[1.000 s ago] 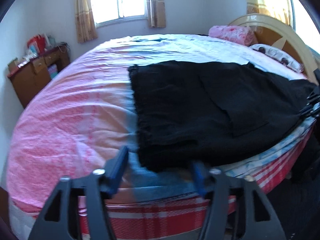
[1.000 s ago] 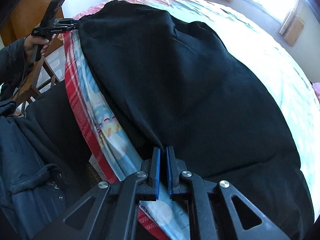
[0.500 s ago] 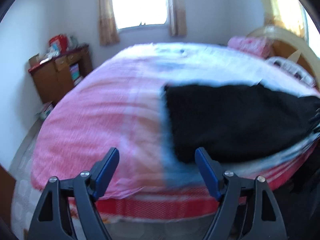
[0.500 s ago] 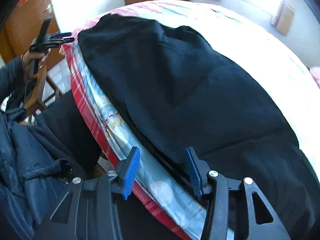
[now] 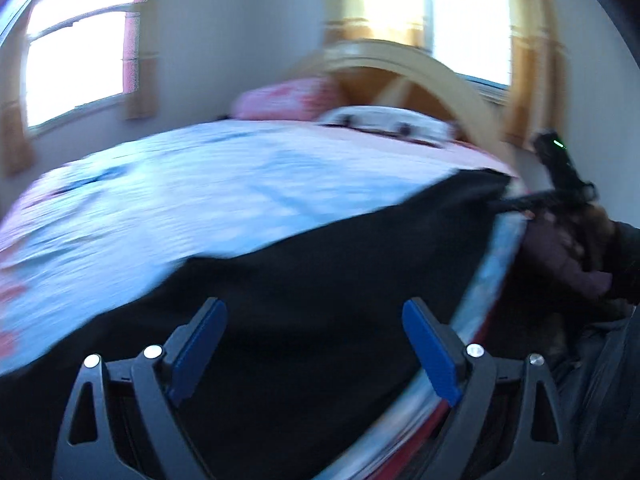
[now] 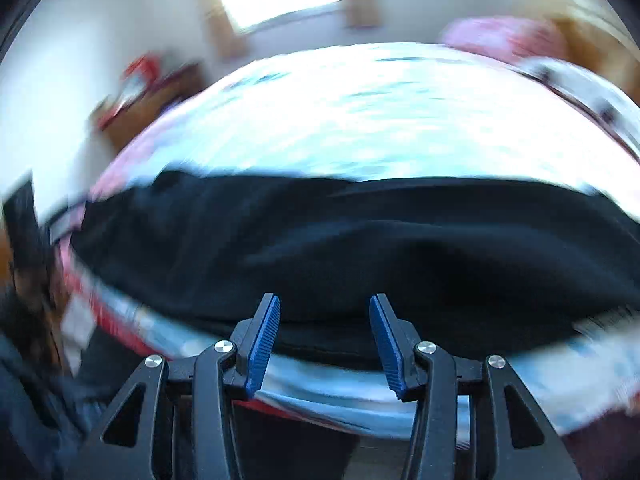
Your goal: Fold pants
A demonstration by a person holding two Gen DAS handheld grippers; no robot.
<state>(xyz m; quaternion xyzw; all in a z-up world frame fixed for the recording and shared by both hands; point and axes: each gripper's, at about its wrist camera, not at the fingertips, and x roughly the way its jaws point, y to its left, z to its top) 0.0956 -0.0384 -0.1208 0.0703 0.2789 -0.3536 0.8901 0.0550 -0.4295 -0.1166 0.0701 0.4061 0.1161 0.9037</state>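
step: btwn folds; pants (image 6: 360, 248) flat along near edge of bed (image 5: 200, 184).
jaws: L gripper (image 5: 316, 344) just opened wide, empty; R gripper (image 6: 324, 336) half open, empty.
next: you regrip an end, likely.

The black pants (image 6: 360, 240) are matt, soft-looking cloth that takes almost no light. Under them the bedsheet (image 5: 208, 184) is thin printed cloth, pale and finely wrinkled. The headboard (image 5: 432, 76) at the far end looks like smooth, varnished light wood. The left gripper (image 5: 316, 344) and right gripper (image 6: 324, 328) are matt black plastic with shiny metal screw heads; the right one's blue pads (image 6: 264, 340) are finely ribbed.
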